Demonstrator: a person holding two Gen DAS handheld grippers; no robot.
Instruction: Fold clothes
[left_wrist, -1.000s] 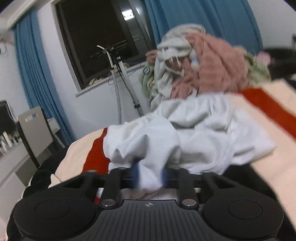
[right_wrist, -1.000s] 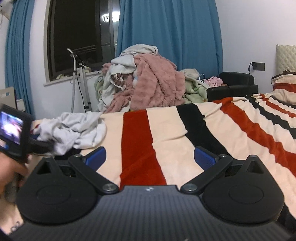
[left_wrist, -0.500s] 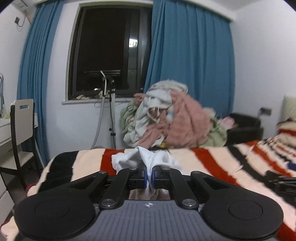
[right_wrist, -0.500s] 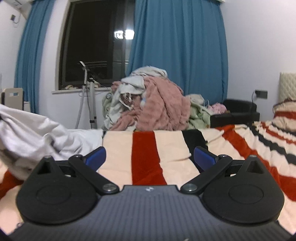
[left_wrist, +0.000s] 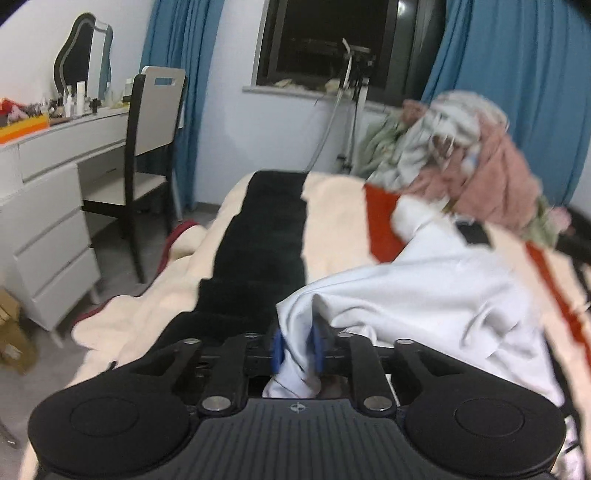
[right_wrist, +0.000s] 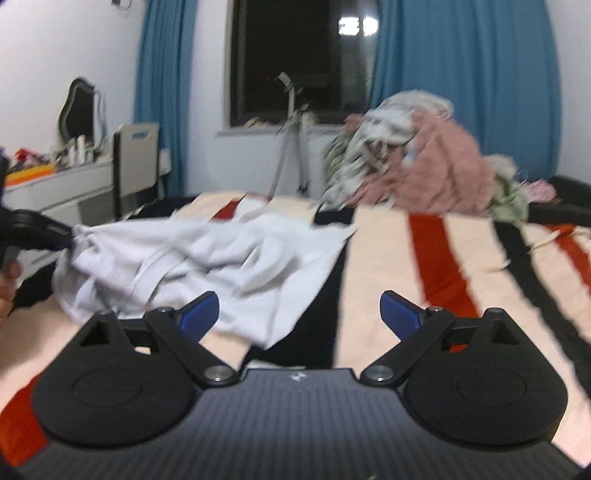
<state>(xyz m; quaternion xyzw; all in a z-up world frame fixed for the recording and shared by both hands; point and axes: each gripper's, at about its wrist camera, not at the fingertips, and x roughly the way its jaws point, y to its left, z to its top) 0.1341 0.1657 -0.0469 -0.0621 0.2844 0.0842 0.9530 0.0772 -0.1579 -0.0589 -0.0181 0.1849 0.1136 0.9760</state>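
A: Why is the left gripper (left_wrist: 297, 349) closed like that?

B: Its blue pads pinch a bunched edge of the white crumpled cotton garment (left_wrist: 424, 291), I think to drag or lift it so it can spread on the striped cream, red and black blanket (left_wrist: 332, 221).

A: And the right gripper (right_wrist: 299, 308)?

B: It stands wide, holding nothing, low over the blanket. The garment lies just ahead and left of it, half lifted, not flat. The pink and grey pile of clothes (right_wrist: 417, 166) waits behind.

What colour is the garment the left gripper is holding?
White, plain with no print visible. The garment shows best in the right wrist view, pinched by the left gripper.
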